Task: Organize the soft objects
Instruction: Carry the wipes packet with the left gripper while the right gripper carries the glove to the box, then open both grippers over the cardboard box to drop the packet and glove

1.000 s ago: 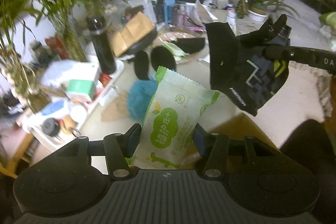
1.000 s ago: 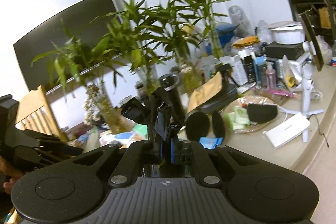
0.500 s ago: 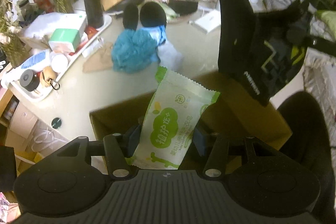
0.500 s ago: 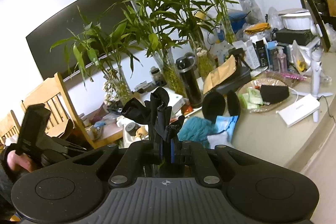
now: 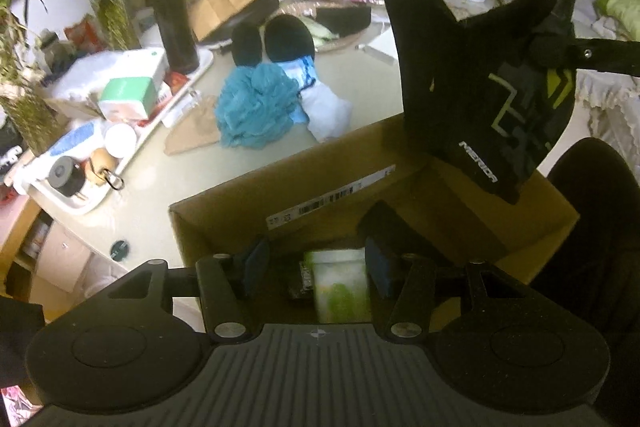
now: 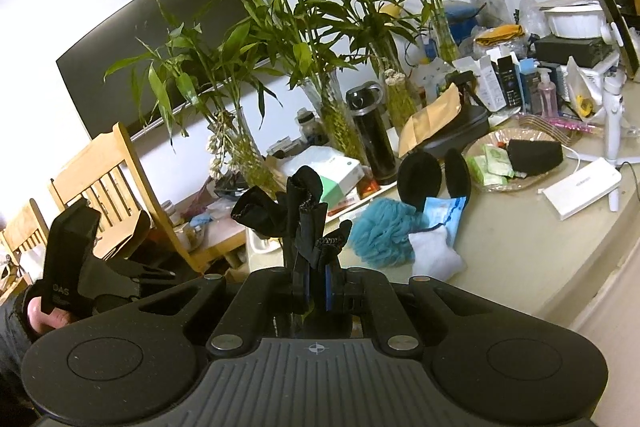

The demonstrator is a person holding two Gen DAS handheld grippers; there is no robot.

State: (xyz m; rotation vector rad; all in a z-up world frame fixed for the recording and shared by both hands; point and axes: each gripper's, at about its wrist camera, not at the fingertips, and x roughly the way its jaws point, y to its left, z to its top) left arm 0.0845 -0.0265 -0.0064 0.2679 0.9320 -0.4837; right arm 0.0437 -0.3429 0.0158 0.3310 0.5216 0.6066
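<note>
Fingers (image 6: 316,291) of right gripper clamp limp black glove (image 5: 480,99), upper right; left fingers (image 5: 256,263) half-open, green packet (image 5: 340,287) loose in box (image 5: 240,211).

A pale worktop (image 5: 168,183) carries a blue mesh pouf (image 5: 256,109) at centre, touching a white pad (image 5: 328,111) at its 3 o'clock. A tan cloth (image 5: 196,133) lies at the pouf's 8 o'clock, a white tray (image 5: 86,205) farther that way.

Left claw (image 5: 316,263) and right claw (image 6: 316,291): matte black ribbed housings, round side discs, silver screws, blue finger pads (image 5: 376,267), white crosshair mark; dark sleeve at the wrist.
</note>
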